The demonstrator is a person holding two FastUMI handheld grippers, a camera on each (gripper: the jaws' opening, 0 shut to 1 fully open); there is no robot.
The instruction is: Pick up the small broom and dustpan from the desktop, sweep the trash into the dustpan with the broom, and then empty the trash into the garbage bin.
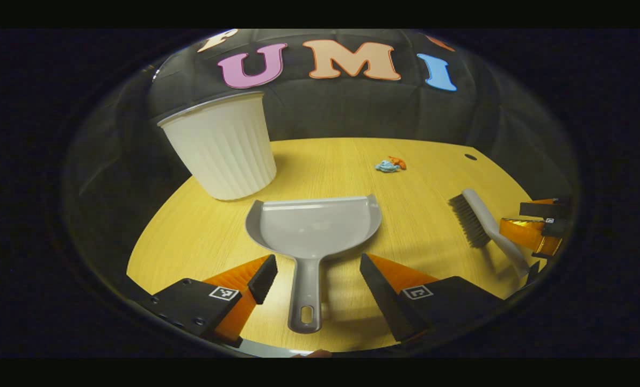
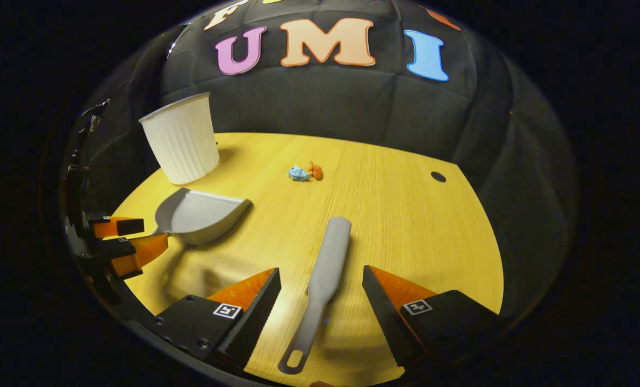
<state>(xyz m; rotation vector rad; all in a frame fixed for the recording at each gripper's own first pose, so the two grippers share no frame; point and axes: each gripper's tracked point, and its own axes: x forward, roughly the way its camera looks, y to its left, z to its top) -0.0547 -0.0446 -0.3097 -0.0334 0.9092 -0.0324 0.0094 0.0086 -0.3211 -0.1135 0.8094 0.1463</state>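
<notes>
A grey dustpan (image 1: 314, 226) lies flat on the wooden desktop (image 1: 341, 156), its handle (image 1: 304, 290) running back between the fingers of my open left gripper (image 1: 317, 269), which straddles it without touching. In the right gripper view the dustpan (image 2: 201, 215) sits at the left, with the left gripper (image 2: 129, 236) behind its handle. The grey broom (image 2: 322, 274) lies between the spread fingers of my open right gripper (image 2: 322, 282), bristles hidden underneath. The broom (image 1: 486, 226) and right gripper (image 1: 534, 226) also appear at the right of the left gripper view. Blue and orange trash scraps (image 1: 390, 164) (image 2: 305, 172) lie mid-table.
A white ribbed garbage bin (image 1: 223, 145) (image 2: 181, 138) stands upright on the far left of the desktop, just behind the dustpan. A small round cable hole (image 2: 438, 176) sits near the far right edge. The black cloth wall closes off the back.
</notes>
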